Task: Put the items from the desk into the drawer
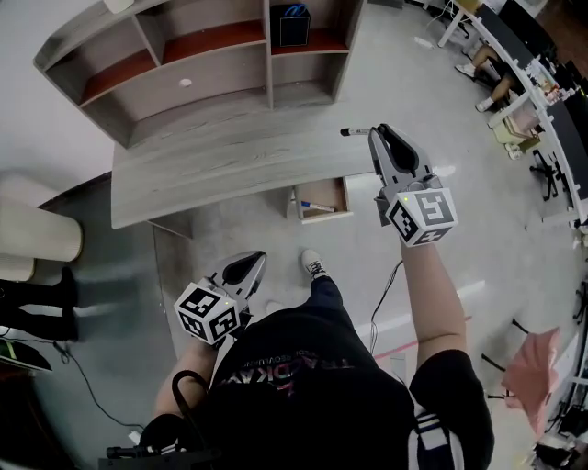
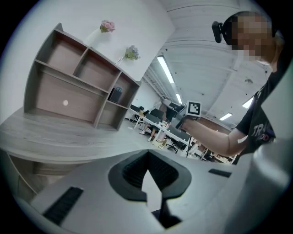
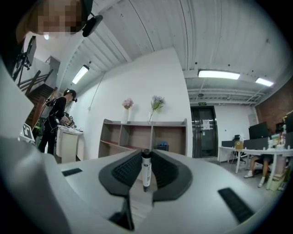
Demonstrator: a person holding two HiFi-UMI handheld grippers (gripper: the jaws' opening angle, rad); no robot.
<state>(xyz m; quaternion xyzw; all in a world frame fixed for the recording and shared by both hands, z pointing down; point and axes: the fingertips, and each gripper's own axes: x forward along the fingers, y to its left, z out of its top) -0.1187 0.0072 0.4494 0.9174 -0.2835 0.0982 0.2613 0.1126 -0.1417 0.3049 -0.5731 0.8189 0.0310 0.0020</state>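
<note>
– Over the right edge of the desk (image 1: 211,170), how is the right arm posed?
– Fig. 1. It reaches forward, forearm bare, with the right gripper (image 1: 375,132) raised beside the desk's right end. Its jaws are nearly together, clamped on 1 marker (image 1: 355,131). The marker lies crosswise, and its dark end points toward the desk.

– And the left?
– It is held low and close to the body, short of the desk's front edge. The left gripper (image 1: 257,259) points toward the desk. Its pads meet at the tips with nothing between them.

– How many of each thing?
– 2 grippers and 2 markers. 1 marker is held, and 1 blue-capped marker (image 1: 317,207) lies in the drawer. 1 drawer (image 1: 342,195) stands open under the front edge, near the right front corner. 1 shelf unit (image 1: 207,73) stands along the back edge, with 1 black box (image 1: 294,24) in an upper right compartment. 2 vases of flowers (image 3: 127,104) stand on top of it.

– What about the surface and the room?
– The desk top is pale grey wood grain, and the floor (image 1: 432,110) is light grey. Office desks and chairs run along the far right, where a seated person's legs show. The walls are white, with strip lights on the ceiling.
</note>
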